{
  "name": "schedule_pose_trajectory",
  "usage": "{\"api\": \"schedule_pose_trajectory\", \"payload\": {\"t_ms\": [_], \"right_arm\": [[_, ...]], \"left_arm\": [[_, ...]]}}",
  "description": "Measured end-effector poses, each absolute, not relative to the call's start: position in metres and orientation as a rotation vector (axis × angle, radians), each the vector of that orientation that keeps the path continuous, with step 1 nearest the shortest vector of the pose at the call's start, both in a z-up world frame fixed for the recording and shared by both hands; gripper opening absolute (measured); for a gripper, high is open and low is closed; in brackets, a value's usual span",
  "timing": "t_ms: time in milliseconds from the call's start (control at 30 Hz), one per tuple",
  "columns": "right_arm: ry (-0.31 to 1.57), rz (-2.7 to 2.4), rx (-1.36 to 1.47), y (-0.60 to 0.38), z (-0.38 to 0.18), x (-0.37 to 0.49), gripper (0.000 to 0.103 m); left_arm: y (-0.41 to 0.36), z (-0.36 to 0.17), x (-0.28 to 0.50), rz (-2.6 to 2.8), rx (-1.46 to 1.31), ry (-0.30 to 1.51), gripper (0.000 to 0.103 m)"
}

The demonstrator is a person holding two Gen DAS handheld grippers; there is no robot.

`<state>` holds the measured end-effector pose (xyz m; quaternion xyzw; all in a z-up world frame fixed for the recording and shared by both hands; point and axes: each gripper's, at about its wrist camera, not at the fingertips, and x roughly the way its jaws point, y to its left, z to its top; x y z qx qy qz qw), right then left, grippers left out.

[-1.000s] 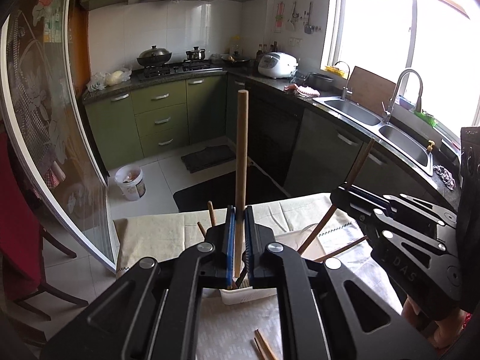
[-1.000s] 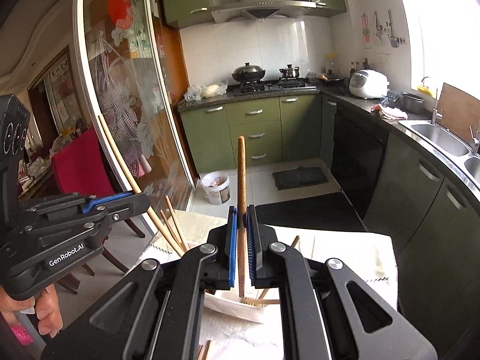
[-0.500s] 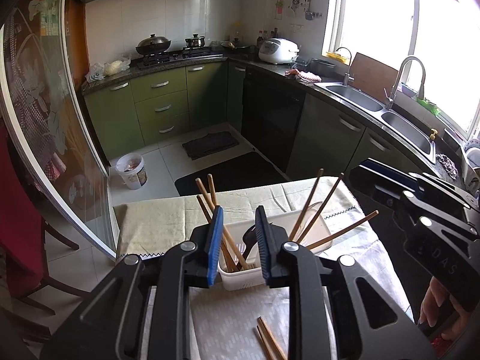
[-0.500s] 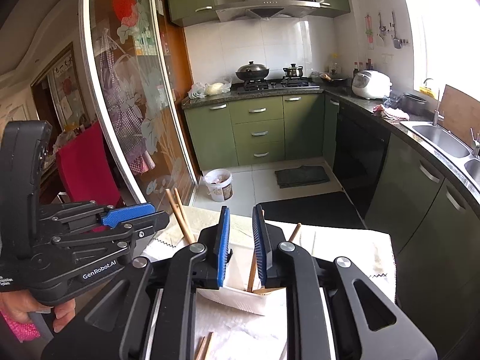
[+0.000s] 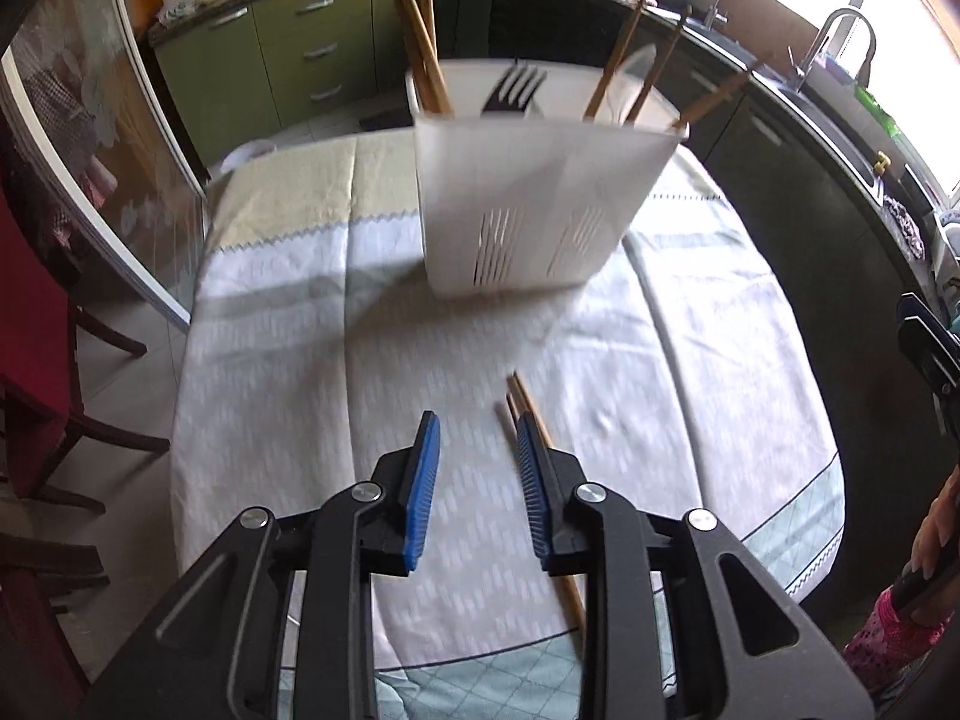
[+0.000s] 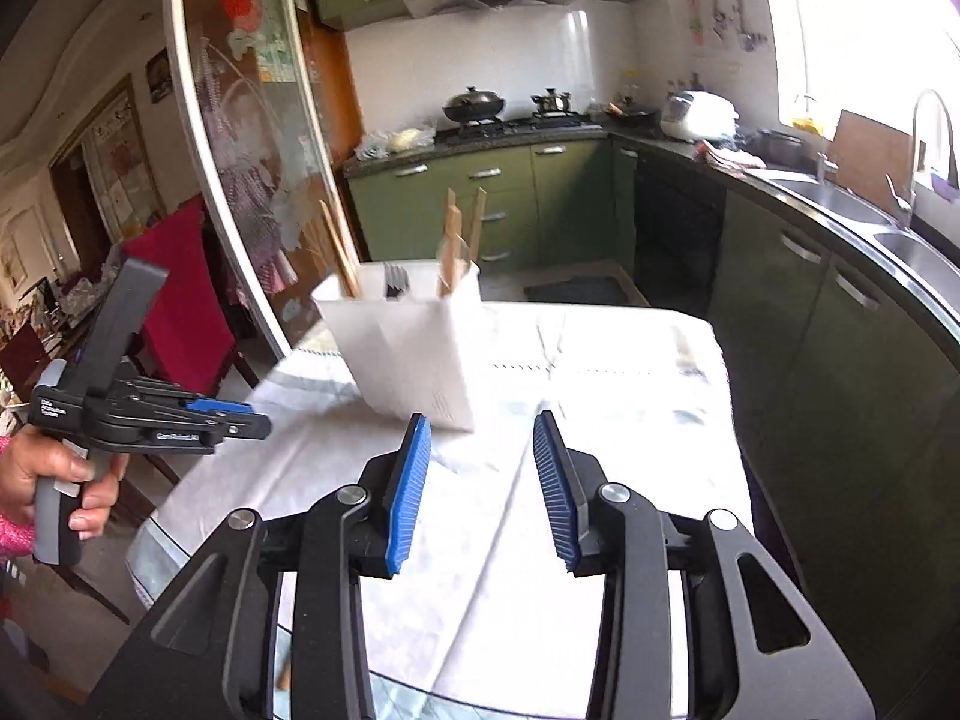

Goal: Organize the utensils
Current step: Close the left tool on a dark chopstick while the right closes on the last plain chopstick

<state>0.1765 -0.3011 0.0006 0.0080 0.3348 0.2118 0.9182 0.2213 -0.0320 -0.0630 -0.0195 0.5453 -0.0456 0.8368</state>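
My left gripper (image 5: 474, 429) points steeply down at the surface (image 5: 288, 360), its jaws opening with nothing but cloth between them. The loose chopsticks (image 5: 528, 405) lie on the cloth just to the right of that gap, touching or passing under my right-hand pad; their long axis runs from the near edge of the surface away toward the white utensil holder (image 5: 528, 204), tilted a little leftward as it goes. To straddle them I judge I must slide slightly right, keeping the jaws across the sticks.

The holder stands farther along the surface, well apart from these jaws, with chopsticks at both of its ends and a dark fork (image 5: 513, 90) in the middle.

My right gripper (image 6: 483, 429) hangs over bare cloth, jaws opening and empty, the holder just beyond them. No loose sticks show between them, so my left hand is the nearer one.

A second ago each gripper clamped one upright chopstick above the holder; both are now released and both hands have dropped away from it.
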Motion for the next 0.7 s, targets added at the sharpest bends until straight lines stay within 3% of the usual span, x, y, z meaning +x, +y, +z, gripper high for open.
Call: {"api": "schedule_pose_trajectory", "payload": {"t_ms": [267, 567, 700], "right_arm": [[0.768, 0.349, 0.138, -0.363, -0.055, 0.151, 0.039], [0.795, 0.373, 0.196, -0.371, -0.071, 0.147, 0.040], [0.812, 0.408, 0.186, -0.351, -0.074, 0.152, 0.040]], "left_arm": [[-0.064, -0.133, 0.218, -0.055, -0.055, 1.340, 0.025], [-0.078, -0.160, 0.224, 0.004, -0.048, 1.384, 0.025], [-0.082, -0.160, 0.221, -0.004, -0.017, 1.378, 0.011]]}}
